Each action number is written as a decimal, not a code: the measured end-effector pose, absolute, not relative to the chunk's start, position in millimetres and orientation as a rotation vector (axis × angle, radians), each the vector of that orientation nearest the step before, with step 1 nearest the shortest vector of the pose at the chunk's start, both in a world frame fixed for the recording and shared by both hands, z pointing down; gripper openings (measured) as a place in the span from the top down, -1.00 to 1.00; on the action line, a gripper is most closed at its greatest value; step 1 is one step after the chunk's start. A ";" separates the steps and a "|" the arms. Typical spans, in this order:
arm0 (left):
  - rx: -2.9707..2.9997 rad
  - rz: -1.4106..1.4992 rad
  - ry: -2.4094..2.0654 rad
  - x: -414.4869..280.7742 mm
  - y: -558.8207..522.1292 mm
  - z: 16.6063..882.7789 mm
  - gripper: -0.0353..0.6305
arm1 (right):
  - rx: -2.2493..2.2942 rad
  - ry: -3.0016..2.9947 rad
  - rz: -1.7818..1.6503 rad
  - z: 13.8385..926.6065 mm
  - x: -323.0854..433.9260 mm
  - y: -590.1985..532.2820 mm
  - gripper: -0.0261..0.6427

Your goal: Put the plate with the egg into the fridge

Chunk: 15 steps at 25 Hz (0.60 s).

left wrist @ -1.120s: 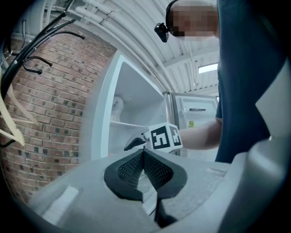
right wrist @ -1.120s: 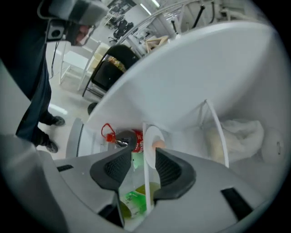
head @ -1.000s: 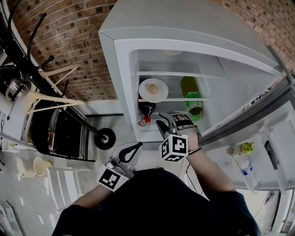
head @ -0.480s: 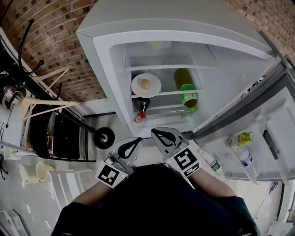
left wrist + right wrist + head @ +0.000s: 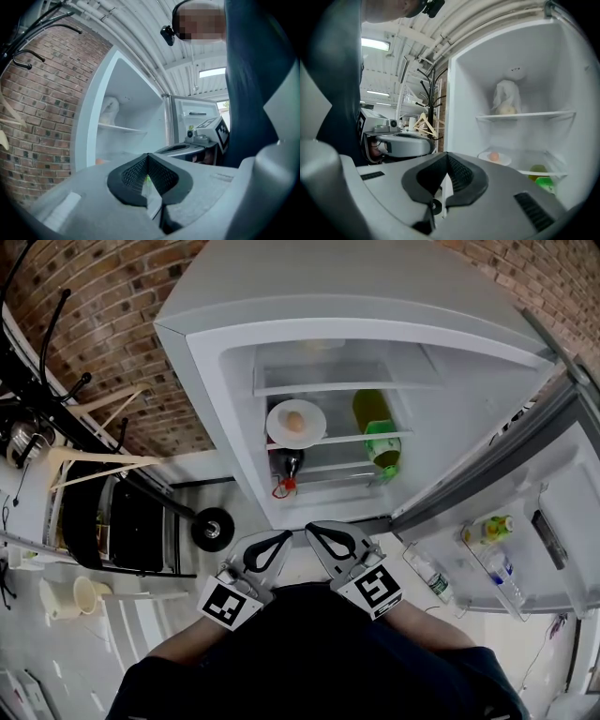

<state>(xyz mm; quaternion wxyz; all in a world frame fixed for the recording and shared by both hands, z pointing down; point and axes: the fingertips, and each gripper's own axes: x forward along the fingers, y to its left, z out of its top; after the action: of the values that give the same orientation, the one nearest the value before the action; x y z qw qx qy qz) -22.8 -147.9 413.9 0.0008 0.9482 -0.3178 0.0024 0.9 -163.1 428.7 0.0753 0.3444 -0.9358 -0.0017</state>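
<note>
The white plate point(image 5: 295, 423) with the egg point(image 5: 294, 421) rests on a glass shelf inside the open fridge point(image 5: 216, 381); the right gripper view shows the plate point(image 5: 494, 157) ahead, well clear of the jaws. My right gripper point(image 5: 319, 532) is held back in front of the fridge's lower edge. Its jaws have just been closing and now stand shut with nothing between them. My left gripper point(image 5: 279, 539) is beside it, also shut and empty. Each gripper shows in the other's view: the right gripper point(image 5: 187, 148) and the left gripper point(image 5: 401, 143).
A green bottle point(image 5: 379, 432) lies on the same shelf to the plate's right. A dark bottle with a red cap point(image 5: 286, 470) sits below. The open fridge door point(image 5: 525, 521) at right holds small bottles. A coat rack, hangers and a wheeled black cart point(image 5: 131, 521) stand left.
The right gripper has pulled back out of the fridge away from the plate, rolled over and shut. The plate stays on the shelf. The left gripper has hardly moved.
</note>
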 end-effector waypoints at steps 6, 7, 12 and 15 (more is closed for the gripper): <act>2.974 0.008 -1.004 -21.8 -147.6 414.4 0.88 | 1.003 -2.804 -0.022 431.3 -4.3 -161.7 0.89; 2.972 0.008 -1.005 -22.2 -147.6 414.8 0.88 | 1.002 -2.804 -0.022 431.5 -4.6 -161.7 0.89; 2.968 0.006 -1.008 -22.6 -146.1 415.2 0.88 | 1.006 -2.797 -0.020 432.0 -4.4 -160.9 0.89; 2.973 0.004 -1.007 -22.2 -145.3 414.8 0.88 | 0.997 -2.795 -0.026 433.0 -4.0 -159.6 0.89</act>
<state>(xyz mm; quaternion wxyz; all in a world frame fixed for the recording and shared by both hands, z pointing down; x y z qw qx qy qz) -22.2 -145.3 414.8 0.0013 0.9471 -0.3208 0.0012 -4.0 -159.6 433.0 0.0868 0.3346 -0.9383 -0.0088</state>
